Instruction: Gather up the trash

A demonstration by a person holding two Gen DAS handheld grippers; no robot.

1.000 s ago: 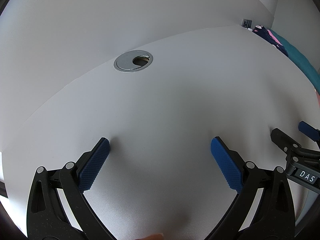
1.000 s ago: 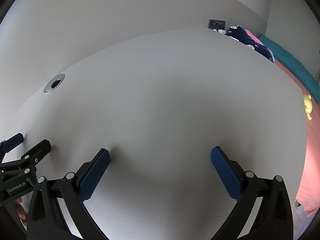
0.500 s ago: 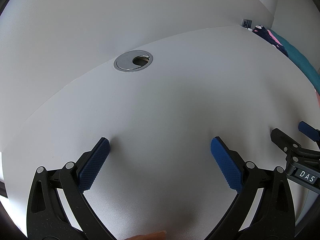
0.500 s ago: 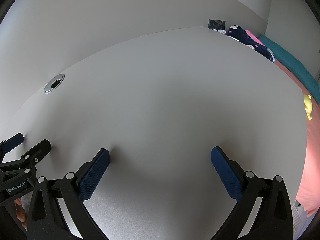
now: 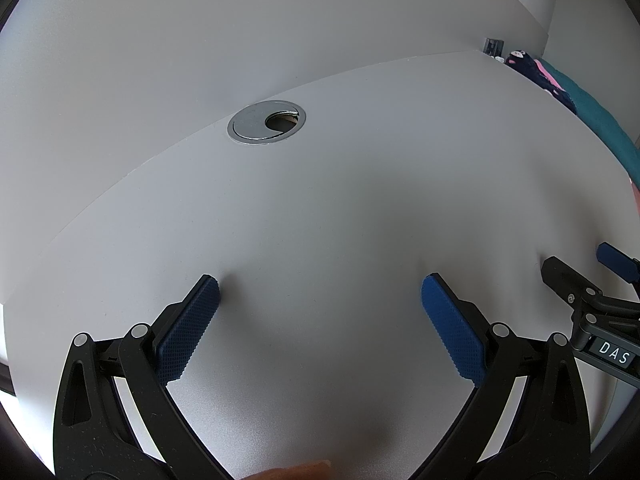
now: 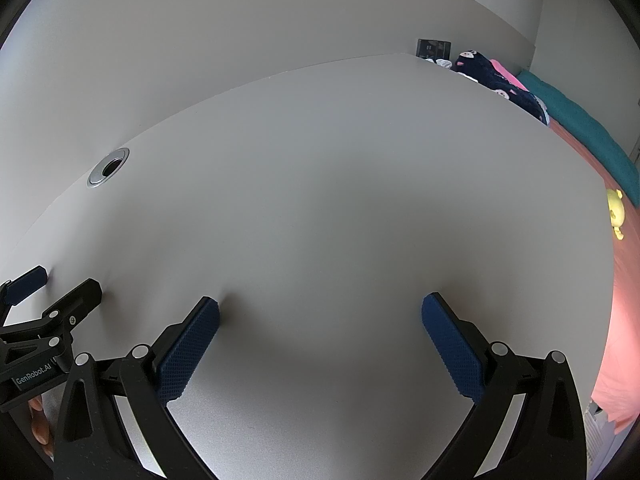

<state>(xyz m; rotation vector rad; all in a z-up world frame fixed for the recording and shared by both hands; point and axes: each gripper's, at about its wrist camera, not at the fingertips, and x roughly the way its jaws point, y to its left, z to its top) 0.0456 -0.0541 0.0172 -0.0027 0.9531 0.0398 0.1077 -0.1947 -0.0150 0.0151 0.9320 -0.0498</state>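
No trash shows in either view. My left gripper (image 5: 320, 286) is open, its blue pads wide apart over the bare white desk (image 5: 340, 208) with nothing between them. My right gripper (image 6: 320, 306) is open too and empty, resting low over the same desk (image 6: 340, 184). Each gripper appears at the edge of the other's view: the right gripper (image 5: 576, 266) at the far right, the left gripper (image 6: 66, 282) at the far left. Both sit side by side near the desk's front edge.
A round metal cable grommet (image 5: 267, 121) is set into the desk near the back wall; the grommet (image 6: 108, 167) also shows far left. Past the desk's right edge lies a bed with a dark patterned cloth (image 6: 496, 80), teal blanket (image 6: 580, 128) and a yellow toy (image 6: 616, 212).
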